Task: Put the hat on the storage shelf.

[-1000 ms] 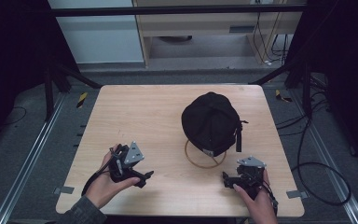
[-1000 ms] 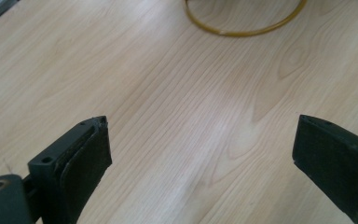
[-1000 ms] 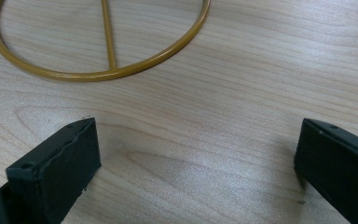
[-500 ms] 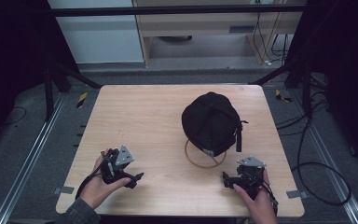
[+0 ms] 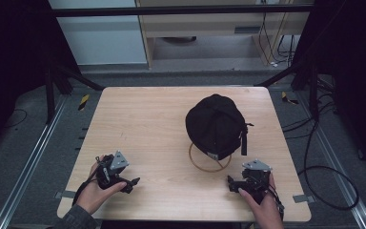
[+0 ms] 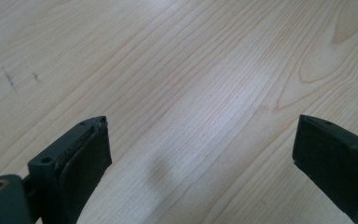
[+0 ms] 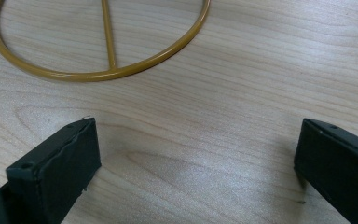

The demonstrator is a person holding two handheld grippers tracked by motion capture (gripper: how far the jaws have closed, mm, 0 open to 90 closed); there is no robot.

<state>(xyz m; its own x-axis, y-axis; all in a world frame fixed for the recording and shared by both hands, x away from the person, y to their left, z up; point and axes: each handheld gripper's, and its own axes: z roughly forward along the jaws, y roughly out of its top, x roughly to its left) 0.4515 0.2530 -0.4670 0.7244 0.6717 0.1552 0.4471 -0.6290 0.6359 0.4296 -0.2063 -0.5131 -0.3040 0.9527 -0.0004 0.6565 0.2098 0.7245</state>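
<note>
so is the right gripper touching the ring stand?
Apart. The right gripper view shows bare wood between the open right gripper and the ring stand.

1. Lower left of the high view: the person's left hand (image 5: 91, 193) holds the black two-jaw left gripper (image 5: 132, 183), jaws spread wide apart.
2. Lower right: the right hand (image 5: 262, 206) grips the black right gripper (image 5: 230, 183), jaws wide too.

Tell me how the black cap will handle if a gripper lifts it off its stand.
The cap is soft cloth with a loose strap, so it will probably sag and fold when pinched. It looks light. The thin wire ring stand under it may shift or tip as the cap comes off.
</note>
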